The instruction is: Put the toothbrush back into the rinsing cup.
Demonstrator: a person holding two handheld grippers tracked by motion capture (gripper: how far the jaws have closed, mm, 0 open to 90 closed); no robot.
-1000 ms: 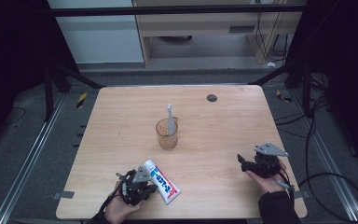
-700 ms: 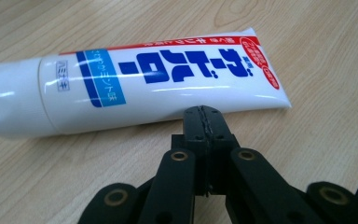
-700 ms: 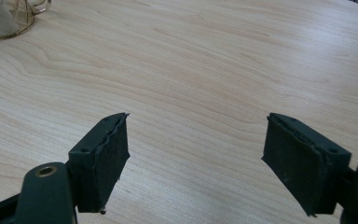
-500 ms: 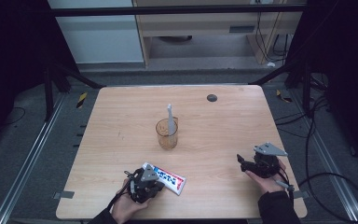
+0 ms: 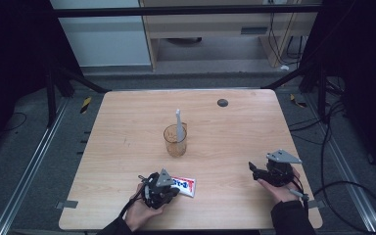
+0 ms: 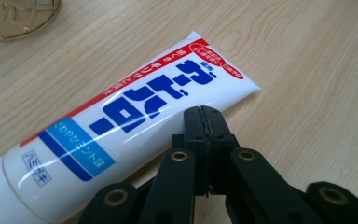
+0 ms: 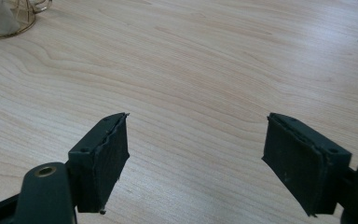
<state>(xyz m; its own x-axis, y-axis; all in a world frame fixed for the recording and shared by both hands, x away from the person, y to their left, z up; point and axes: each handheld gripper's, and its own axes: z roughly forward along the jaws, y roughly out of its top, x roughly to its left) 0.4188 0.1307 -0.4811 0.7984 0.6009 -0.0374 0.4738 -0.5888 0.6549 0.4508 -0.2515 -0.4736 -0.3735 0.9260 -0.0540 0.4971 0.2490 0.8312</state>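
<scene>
A white toothpaste tube (image 6: pixel 121 121) with blue and red print lies flat on the wooden table (image 5: pixel 127 122) near the front edge. In the high view the tube (image 5: pixel 185 185) pokes out to the right of my left gripper (image 5: pixel 172 190). My left gripper (image 6: pixel 204 122) is shut, jaws pressed together with nothing between them, its tip against the tube's near side close to the crimped end. At the front right, my right gripper (image 5: pixel 252 170) is held by a hand. In its own view the right gripper (image 7: pixel 196 140) stands wide open over bare wood.
An amber glass cup (image 5: pixel 176 142) holding a pale upright object (image 5: pixel 178 125) stands mid-table; the cup's base (image 6: pixel 14 18) is just beyond the tube. A small dark round spot (image 5: pixel 222 103) sits near the far edge. Cables trail on the floor to the right.
My left gripper has shifted right along the front edge. The tube has swung from a diagonal lie to nearly level and moved right with it. The right gripper has stayed put.
</scene>
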